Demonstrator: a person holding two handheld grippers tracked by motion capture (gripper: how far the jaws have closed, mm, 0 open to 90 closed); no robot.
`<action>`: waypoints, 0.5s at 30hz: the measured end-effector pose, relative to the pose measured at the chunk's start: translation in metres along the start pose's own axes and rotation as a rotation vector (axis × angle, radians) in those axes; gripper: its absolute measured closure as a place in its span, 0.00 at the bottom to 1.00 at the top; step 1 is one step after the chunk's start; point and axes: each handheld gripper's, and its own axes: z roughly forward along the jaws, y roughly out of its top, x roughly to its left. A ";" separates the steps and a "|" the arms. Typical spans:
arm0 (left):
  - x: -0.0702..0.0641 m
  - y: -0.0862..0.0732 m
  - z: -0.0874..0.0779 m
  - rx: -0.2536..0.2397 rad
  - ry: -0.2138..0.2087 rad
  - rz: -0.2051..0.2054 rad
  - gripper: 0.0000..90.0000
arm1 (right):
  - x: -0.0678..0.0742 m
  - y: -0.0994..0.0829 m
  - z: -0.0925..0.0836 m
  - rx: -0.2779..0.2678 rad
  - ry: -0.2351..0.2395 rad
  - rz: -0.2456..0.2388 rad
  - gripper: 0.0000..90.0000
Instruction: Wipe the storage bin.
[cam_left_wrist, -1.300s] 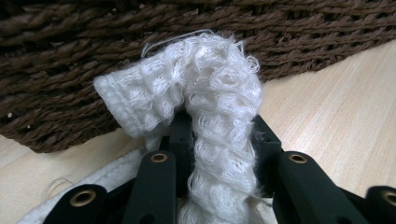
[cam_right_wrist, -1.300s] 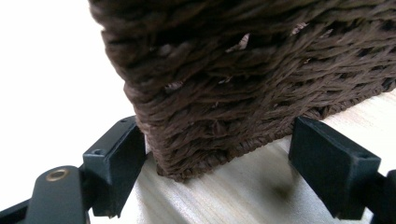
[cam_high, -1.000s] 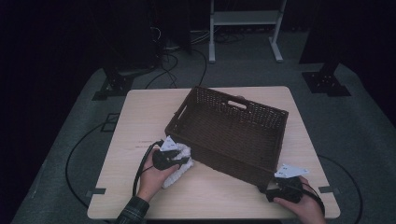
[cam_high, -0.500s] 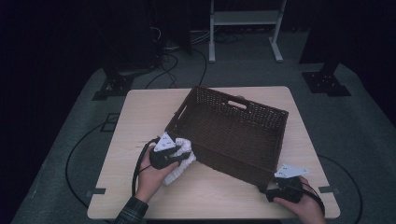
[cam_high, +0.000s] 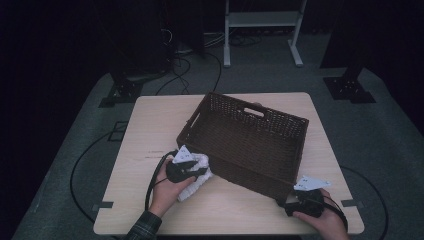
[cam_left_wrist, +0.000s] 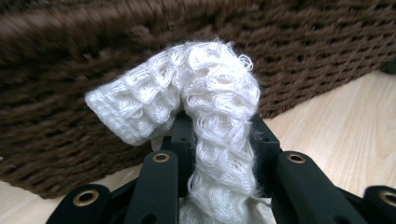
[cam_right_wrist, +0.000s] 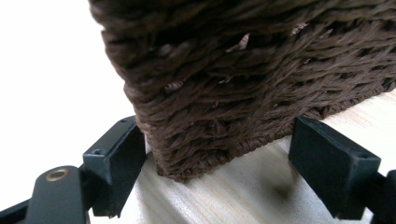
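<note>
Gripping a white cloth in closed jaws, the left gripper holds it beside the basket, near the tabletop's front-left, likely for loading. Right gripper, open, straddles the basket's front-right corner, apparently steadying it.

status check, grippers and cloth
Left gripper shut on cloth, beside basket. Right gripper open around basket corner. Nothing in the way.

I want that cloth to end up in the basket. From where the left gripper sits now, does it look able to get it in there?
Probably yes. The left gripper is shut on the white cloth right beside the basket, whose top is open; only its near wall must be cleared.
</note>
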 end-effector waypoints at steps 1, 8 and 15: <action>0.000 -0.001 0.002 0.012 0.000 0.004 0.77 | 0.000 0.000 0.000 0.000 0.000 0.000 0.20; 0.000 -0.007 0.014 0.073 -0.012 0.006 0.77 | 0.000 0.000 0.000 0.000 0.000 0.000 0.20; 0.001 -0.015 0.025 0.117 -0.036 -0.006 0.75 | 0.000 0.000 0.000 0.000 0.000 0.001 0.20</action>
